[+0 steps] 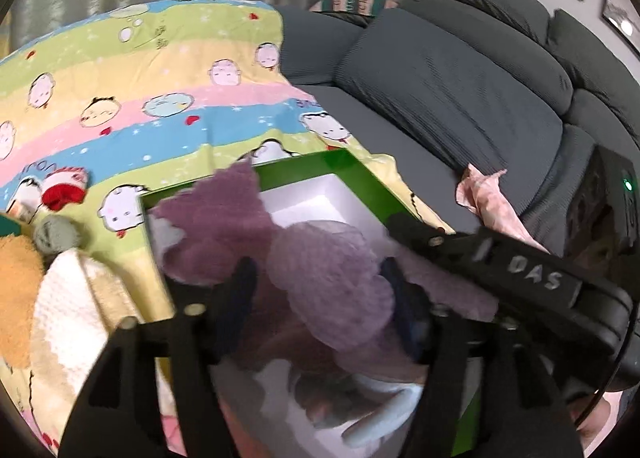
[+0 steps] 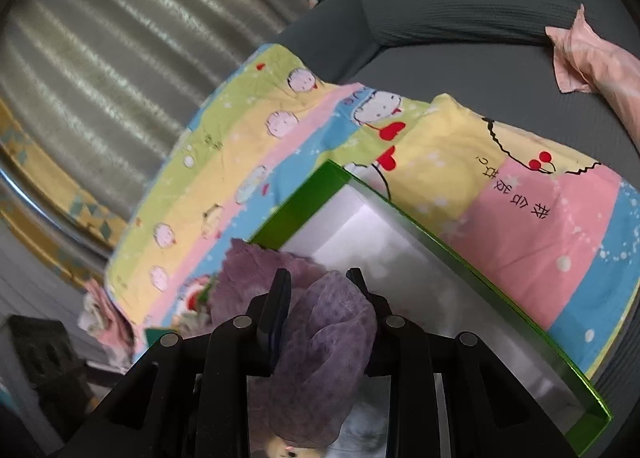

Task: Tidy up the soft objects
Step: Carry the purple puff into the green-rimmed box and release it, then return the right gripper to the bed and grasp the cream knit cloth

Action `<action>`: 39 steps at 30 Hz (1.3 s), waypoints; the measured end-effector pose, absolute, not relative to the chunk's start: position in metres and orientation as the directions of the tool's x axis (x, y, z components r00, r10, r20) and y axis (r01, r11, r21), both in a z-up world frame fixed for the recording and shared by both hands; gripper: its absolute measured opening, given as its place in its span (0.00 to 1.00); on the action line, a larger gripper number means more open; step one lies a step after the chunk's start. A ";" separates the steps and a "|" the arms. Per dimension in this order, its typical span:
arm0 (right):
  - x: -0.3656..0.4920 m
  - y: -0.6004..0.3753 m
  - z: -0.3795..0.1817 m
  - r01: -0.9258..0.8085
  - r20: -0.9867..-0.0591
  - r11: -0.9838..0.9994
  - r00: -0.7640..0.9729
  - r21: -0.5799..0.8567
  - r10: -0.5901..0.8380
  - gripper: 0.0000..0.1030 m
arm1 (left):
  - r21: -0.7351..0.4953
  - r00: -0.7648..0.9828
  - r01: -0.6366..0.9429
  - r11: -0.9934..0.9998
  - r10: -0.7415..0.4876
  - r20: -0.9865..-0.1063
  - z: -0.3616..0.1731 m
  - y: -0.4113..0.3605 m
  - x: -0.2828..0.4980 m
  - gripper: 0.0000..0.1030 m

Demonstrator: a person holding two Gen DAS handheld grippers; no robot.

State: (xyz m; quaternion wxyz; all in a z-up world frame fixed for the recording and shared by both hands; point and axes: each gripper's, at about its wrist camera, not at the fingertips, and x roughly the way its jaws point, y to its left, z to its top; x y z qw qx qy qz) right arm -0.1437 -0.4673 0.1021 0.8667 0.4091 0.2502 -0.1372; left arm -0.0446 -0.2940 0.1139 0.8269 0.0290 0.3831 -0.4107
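Note:
A fluffy purple cloth [image 1: 328,278] hangs over the green box [image 1: 360,172], which is white inside. In the left wrist view my left gripper [image 1: 318,284] stands open with a bunch of the cloth between its fingers, over the box's near half. In the right wrist view my right gripper [image 2: 320,290] is shut on another fold of the purple cloth [image 2: 324,338], above the box's rim [image 2: 460,258]. More of the cloth spreads over the box's left edge. Pale blue and white soft items [image 1: 380,410] lie in the box, partly hidden.
The box rests on a cartoon-print quilt [image 1: 140,98] spread over a dark grey sofa [image 1: 440,78]. Left of the box lie a white-and-beige towel [image 1: 68,310], an orange plush [image 1: 16,278], a grey-green roll [image 1: 56,234] and a red item [image 1: 64,194]. A pink cloth [image 1: 492,202] lies on the sofa seat.

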 end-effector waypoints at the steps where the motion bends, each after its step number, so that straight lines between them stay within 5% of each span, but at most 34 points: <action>1: -0.146 -0.466 0.105 0.444 -0.538 0.631 0.841 0.636 -0.049 0.29 | -0.273 0.372 0.693 0.667 -0.656 -0.657 0.116 -0.290 -0.043 0.73; 6: -0.159 -0.460 0.121 0.423 -0.489 0.648 0.868 0.633 -0.089 0.61 | -0.252 0.418 0.664 0.703 -0.630 -0.654 0.127 -0.272 -0.043 0.78; 17: -0.166 -0.429 0.147 0.354 -0.443 0.715 0.894 0.603 -0.069 0.69 | -0.197 0.531 0.594 0.780 -0.564 -0.633 0.149 -0.222 -0.057 0.84; 26: -0.167 -0.373 0.178 0.263 -0.413 0.825 0.910 0.501 -0.040 0.84 | -0.103 0.626 0.500 0.860 -0.442 -0.642 0.150 -0.165 -0.076 0.84; 30: -0.151 -0.340 0.180 0.196 -0.455 0.868 0.890 0.456 0.039 0.86 | -0.111 0.653 0.440 0.891 -0.402 -0.641 0.147 -0.124 -0.079 0.99; 39: -0.102 -0.265 0.152 0.077 -0.594 0.901 0.775 0.427 0.215 0.86 | -0.094 0.703 0.210 0.973 -0.217 -0.677 0.108 -0.021 -0.070 0.99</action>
